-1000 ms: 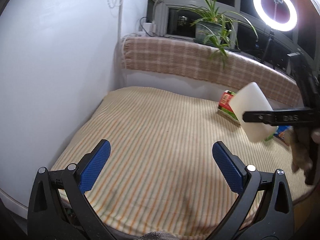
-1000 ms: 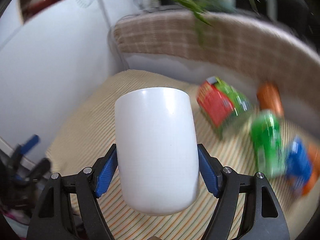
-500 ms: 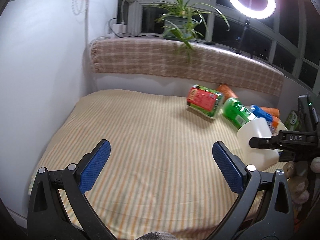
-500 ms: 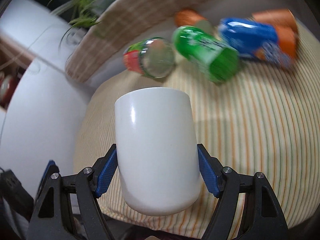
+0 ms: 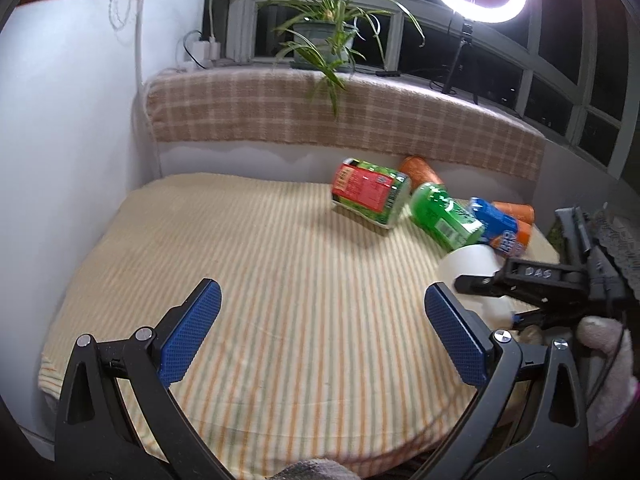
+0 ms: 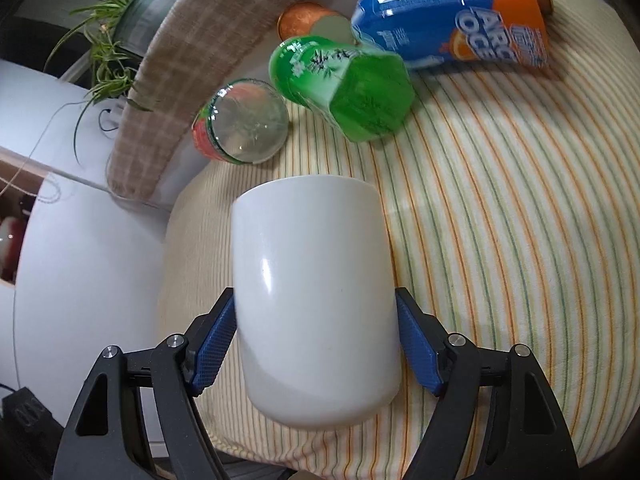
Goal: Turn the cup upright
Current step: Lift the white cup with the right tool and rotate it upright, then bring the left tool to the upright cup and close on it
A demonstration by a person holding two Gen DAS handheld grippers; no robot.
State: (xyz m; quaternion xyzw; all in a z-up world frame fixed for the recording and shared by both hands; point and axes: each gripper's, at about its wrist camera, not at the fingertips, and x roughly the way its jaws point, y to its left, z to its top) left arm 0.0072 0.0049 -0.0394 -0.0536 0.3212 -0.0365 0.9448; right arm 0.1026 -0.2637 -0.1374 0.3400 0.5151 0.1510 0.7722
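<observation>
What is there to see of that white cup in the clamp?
The white cup is plain, glossy and ceramic-looking, with no handle in view. The right gripper clamps its sides between blue pads. It sits near the right edge of the striped cloth, close to the green bottle. Its opening is hidden.

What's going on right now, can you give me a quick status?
Right gripper shut on white cup, held over striped cloth. Left gripper open, holding nothing. Cans and jar lie beyond the cup, not touching it.

cup: plain glossy white, no handle visible | held above striped bed, near right edge | orientation unclear
</observation>
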